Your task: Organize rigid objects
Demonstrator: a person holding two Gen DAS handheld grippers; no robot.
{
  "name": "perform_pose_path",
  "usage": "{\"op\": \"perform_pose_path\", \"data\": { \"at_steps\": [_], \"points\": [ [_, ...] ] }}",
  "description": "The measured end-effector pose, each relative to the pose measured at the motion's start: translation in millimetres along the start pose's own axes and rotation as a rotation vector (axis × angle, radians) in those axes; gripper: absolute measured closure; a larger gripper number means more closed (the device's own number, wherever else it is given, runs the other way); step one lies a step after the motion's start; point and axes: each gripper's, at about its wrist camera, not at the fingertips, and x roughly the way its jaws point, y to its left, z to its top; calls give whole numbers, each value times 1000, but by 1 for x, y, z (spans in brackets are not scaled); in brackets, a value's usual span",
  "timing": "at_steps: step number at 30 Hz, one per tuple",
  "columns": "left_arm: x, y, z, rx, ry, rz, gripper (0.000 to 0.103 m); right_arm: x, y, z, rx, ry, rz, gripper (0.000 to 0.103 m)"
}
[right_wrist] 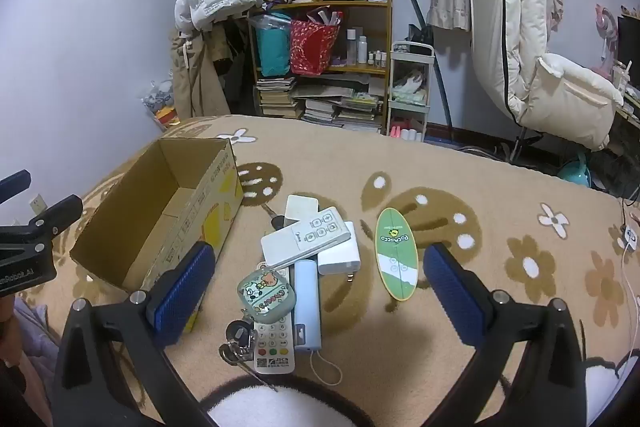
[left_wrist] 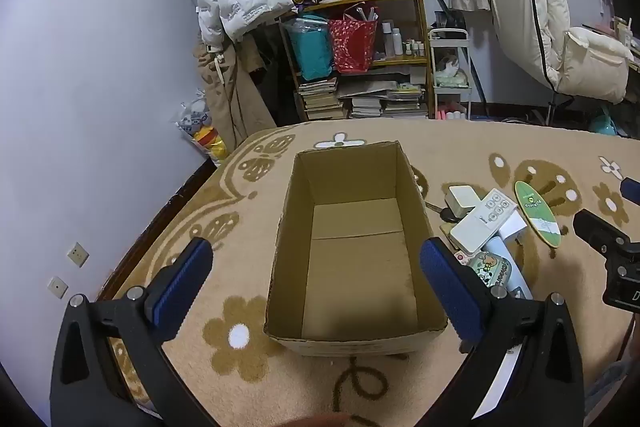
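In the left wrist view, the left gripper is seen spread wide and empty at the bottom of the frame, with the open cardboard box framed between its blue pads; nothing is seen inside the box. In the right wrist view, the right gripper is likewise spread wide and empty, and a pile of small things is seen between its pads on the flowered blanket.

Nearest lie a bunch of keys and a white remote marked "JSCN", partly covered by a cartoon-printed case whose lettering cannot be read. A pale blue power bank lies beside them. Further up, a white switch remote is stacked on a white charger, hiding part of it. To the right, apart from the pile, a green oval board is labelled "Pochacco". The box stands in the left of that frame. At the top centre, a shelf holds a black box marked "40".
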Motion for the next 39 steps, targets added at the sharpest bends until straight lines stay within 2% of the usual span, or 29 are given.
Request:
{"op": "perform_pose_path", "data": {
  "at_steps": [21, 39],
  "points": [
    [-3, -2, 1, 18, -7, -9, 0, 2, 0, 0, -3, -1, 2, 0],
    [1, 1, -2, -16, 18, -25, 0, 3, 2, 0, -1, 2, 2, 0]
  ]
}}
